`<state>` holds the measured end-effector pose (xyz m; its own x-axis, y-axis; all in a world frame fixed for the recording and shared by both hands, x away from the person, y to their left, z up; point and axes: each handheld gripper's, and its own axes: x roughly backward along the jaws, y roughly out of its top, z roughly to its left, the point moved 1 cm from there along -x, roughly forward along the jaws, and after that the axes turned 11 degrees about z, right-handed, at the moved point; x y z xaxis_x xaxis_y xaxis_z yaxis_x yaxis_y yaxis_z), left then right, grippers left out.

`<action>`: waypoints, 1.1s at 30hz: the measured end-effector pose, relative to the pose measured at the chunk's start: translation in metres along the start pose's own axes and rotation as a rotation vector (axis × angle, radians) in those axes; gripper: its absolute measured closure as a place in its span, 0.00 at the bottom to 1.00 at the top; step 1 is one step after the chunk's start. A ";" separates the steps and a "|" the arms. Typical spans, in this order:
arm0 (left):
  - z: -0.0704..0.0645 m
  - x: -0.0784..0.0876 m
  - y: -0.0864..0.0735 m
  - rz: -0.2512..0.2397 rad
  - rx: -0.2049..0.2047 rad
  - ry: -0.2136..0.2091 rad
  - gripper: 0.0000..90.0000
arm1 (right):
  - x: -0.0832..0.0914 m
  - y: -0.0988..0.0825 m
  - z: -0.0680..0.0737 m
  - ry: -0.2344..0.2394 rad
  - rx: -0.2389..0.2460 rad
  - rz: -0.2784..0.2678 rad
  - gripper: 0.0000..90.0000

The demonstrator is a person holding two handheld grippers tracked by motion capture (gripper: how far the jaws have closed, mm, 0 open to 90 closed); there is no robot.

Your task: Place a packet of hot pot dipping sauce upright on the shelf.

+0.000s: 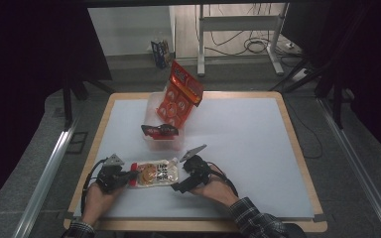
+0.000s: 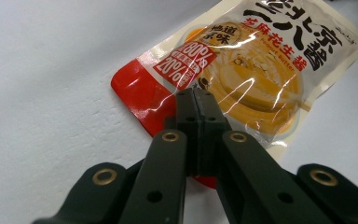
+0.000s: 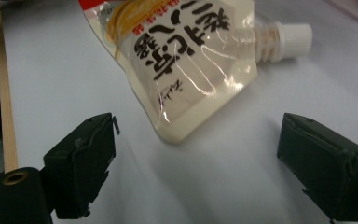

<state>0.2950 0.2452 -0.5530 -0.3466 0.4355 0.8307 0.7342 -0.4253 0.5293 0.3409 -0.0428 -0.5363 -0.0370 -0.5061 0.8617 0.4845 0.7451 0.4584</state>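
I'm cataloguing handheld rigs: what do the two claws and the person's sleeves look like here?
Both claws are black. The left claw has flat rectangular pads on arms with brass-coloured rivets; the right claw has blocky black pads and a brass-ringed hole. From above, each carries a grey three-cornered plate on top and trails a black cable. The sleeves are dark plaid.

Both forearms come in over the table's near edge. The left tool (image 1: 129, 177) has its jaws pressed together on the pouch's (image 2: 242, 70) red corner. The right tool (image 1: 176, 188), pointing left, stands wide apart, gripping nothing.
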 end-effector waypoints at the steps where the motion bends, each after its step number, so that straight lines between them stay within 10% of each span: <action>1: 0.000 0.000 0.000 0.000 0.001 0.000 1.00 | -0.001 0.001 0.000 0.000 0.000 0.000 0.12; 14: 0.000 0.000 0.000 0.000 0.010 -0.004 1.00 | -0.015 0.019 0.008 0.057 -0.021 -0.024 0.12; 27: 0.000 0.000 0.000 0.003 0.015 -0.006 1.00 | -0.013 0.031 -0.009 -0.087 -0.033 -0.043 0.14; 33: 0.000 0.000 0.000 0.002 0.014 -0.005 1.00 | -0.021 0.037 -0.011 -0.063 -0.044 -0.034 0.13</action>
<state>0.2950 0.2455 -0.5528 -0.3427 0.4385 0.8308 0.7430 -0.4147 0.5254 0.3694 -0.0095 -0.5395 -0.1081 -0.5016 0.8583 0.5203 0.7072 0.4788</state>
